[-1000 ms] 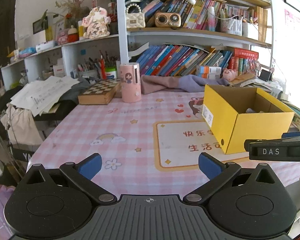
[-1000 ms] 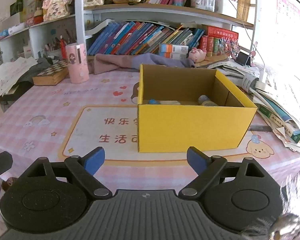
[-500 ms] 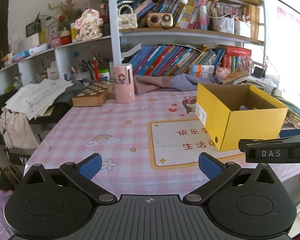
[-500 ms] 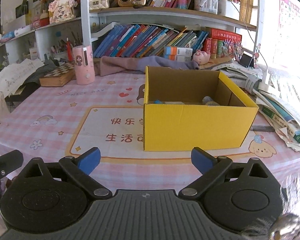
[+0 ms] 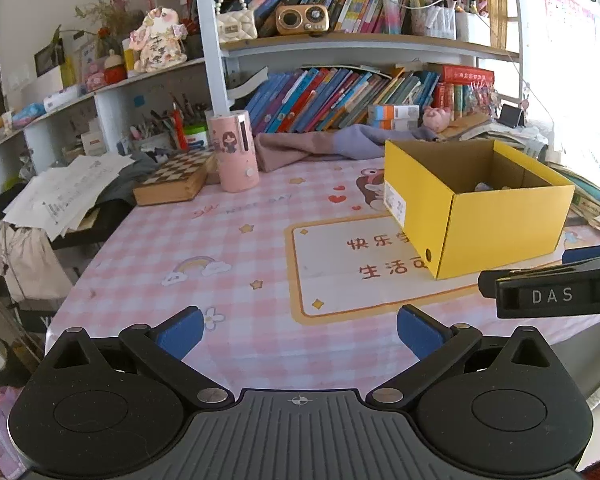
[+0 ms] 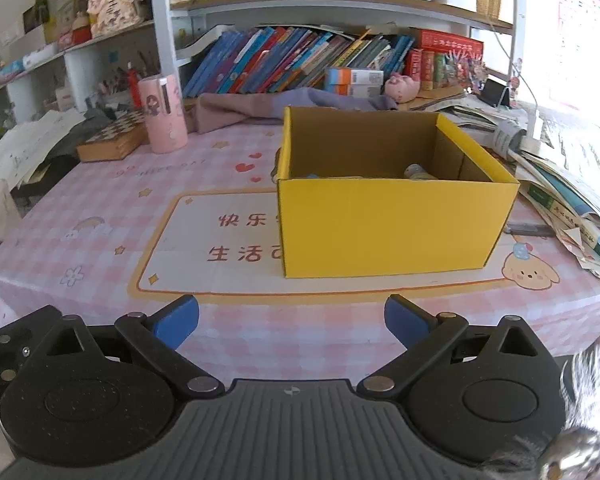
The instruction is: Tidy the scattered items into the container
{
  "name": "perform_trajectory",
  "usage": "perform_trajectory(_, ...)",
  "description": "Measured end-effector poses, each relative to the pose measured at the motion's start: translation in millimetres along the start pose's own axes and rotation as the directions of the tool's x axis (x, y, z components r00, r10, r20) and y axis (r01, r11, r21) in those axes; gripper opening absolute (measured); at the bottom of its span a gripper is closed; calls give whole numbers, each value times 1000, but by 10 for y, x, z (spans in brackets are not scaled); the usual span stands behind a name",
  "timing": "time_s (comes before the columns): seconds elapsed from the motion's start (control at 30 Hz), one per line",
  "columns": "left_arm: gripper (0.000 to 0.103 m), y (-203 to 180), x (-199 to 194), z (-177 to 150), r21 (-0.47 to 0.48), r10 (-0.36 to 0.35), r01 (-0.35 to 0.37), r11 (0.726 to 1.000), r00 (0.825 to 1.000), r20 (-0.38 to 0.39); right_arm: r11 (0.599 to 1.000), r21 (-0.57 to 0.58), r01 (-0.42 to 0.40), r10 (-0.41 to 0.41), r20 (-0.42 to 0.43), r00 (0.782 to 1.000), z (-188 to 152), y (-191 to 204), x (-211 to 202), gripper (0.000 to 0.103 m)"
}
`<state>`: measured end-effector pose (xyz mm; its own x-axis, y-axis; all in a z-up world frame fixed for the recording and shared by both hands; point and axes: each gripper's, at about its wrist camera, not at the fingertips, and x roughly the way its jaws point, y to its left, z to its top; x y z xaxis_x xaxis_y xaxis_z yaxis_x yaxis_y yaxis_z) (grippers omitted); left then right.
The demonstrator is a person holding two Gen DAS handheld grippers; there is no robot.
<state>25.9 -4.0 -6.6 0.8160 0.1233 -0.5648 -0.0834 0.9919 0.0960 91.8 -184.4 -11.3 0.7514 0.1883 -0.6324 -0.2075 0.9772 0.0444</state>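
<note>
A yellow cardboard box [image 6: 392,224] stands open on the pink checked tablecloth [image 6: 80,240]; it also shows in the left wrist view [image 5: 500,228] at the right. Small items lie inside it [image 6: 418,172], mostly hidden by the front wall. My right gripper [image 6: 292,320] is open and empty, held back near the table's front edge, facing the box. My left gripper [image 5: 300,330] is open and empty over the front of the table, left of the box. The right gripper's finger [image 5: 552,294] shows at the right of the left wrist view.
A pink cylinder [image 5: 236,152] and a chessboard box [image 5: 172,178] stand at the back left. Folded cloth [image 5: 316,146] lies behind the box before shelves of books [image 5: 340,96]. Stacked books and papers [image 6: 572,192] lie right of the box.
Both grippers have drawn back slightly and lifted their view; the box looks a little farther off. Both stay open and empty.
</note>
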Motion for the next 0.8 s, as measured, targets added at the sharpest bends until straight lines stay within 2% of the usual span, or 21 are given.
perform_trajectory(0.8,103,32,-20,-54,-35,2,-3,999,1000,-22,1000,-18,-7,7,-25,1000,-53,25,3,100)
